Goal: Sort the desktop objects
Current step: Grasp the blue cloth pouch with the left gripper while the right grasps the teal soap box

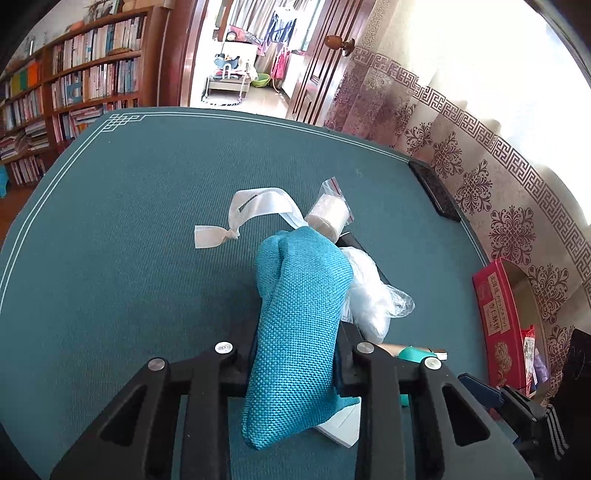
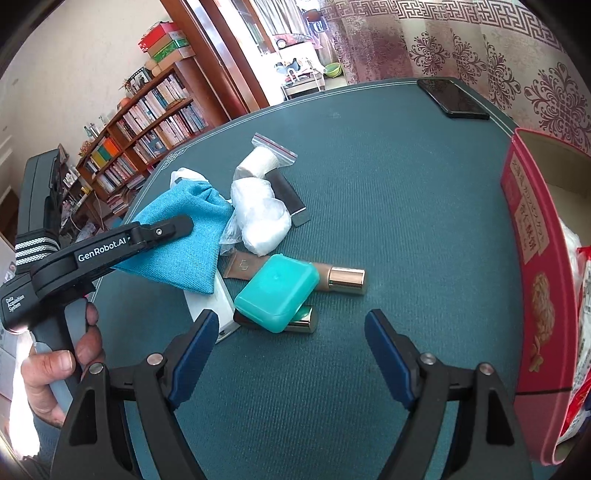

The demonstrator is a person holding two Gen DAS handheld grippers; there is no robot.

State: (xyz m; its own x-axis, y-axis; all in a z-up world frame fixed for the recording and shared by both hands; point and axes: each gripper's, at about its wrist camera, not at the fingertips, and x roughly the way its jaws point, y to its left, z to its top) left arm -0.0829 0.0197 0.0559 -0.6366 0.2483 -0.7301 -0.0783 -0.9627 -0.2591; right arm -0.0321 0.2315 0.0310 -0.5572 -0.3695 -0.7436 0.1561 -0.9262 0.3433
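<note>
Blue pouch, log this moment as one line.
left tongs: shut on blue pouch | right tongs: open, over teal case | red box: at right

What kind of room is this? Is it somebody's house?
Most likely a home, perhaps a study or living room. A tall wooden bookshelf is packed with books, patterned curtains hang beside the green table, and laundry hangs in the sunny room past the doorway.
</note>
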